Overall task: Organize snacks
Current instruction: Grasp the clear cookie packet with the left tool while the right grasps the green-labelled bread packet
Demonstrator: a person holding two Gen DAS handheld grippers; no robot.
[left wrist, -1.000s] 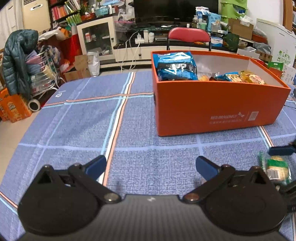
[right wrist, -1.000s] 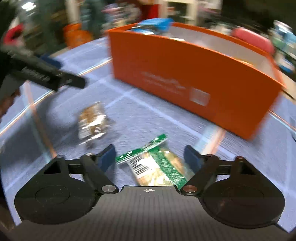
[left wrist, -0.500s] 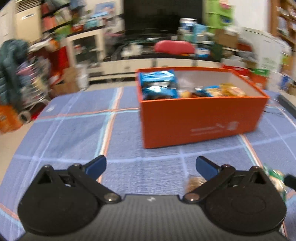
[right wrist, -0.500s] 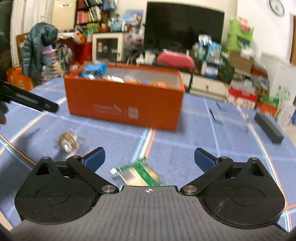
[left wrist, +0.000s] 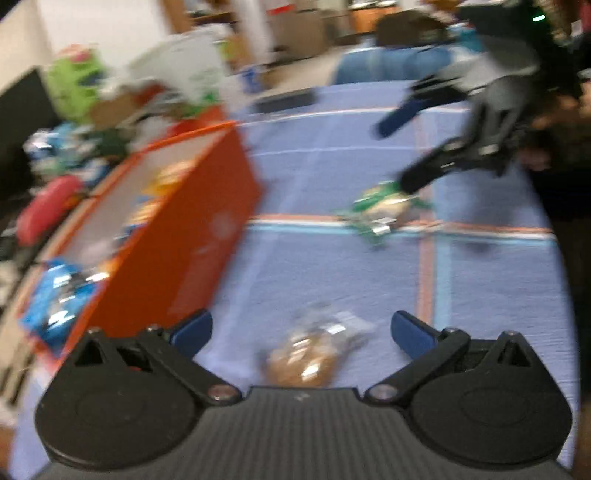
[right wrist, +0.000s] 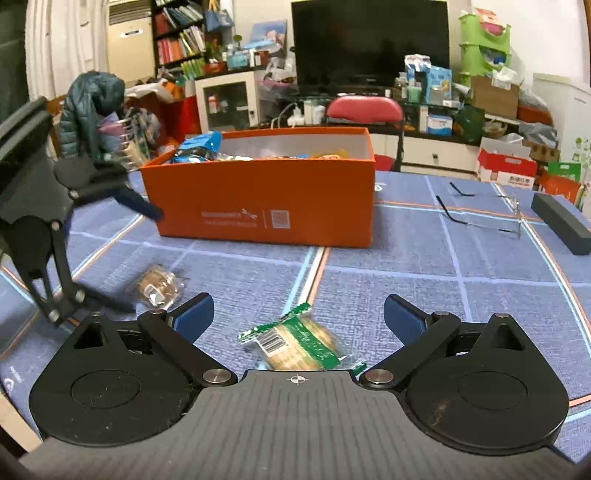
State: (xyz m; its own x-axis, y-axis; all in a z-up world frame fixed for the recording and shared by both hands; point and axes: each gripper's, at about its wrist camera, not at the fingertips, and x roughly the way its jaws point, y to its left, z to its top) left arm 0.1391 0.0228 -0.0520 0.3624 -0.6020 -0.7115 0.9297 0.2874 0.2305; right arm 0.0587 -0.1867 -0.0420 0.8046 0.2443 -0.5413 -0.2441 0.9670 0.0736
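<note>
Two loose snacks on the cloth: green pack (right wrist: 299, 345) low centre between the wide-spread right gripper (right wrist: 298, 310) fingers, clear brown pack (left wrist: 314, 350) low centre between the wide-spread left gripper (left wrist: 301, 326) fingers. One orange box (right wrist: 266, 206) mid-frame, several snacks inside. Versus 0.5 s ago: left view has swung right, now blurred, box at left.

- Tablecloth (right wrist: 406, 258): blue, with orange and pale blue stripes.
- Glasses (right wrist: 480, 214): on cloth, 2 o'clock.
- Black case (right wrist: 559, 221): 3 o'clock, near glasses.
- TV (right wrist: 373, 44): 12 o'clock.
- Red chair (right wrist: 364, 110): below TV.
- Bookshelf (right wrist: 177, 33): 11 o'clock.
- Jacket (right wrist: 92, 107): dark, 10 o'clock.
</note>
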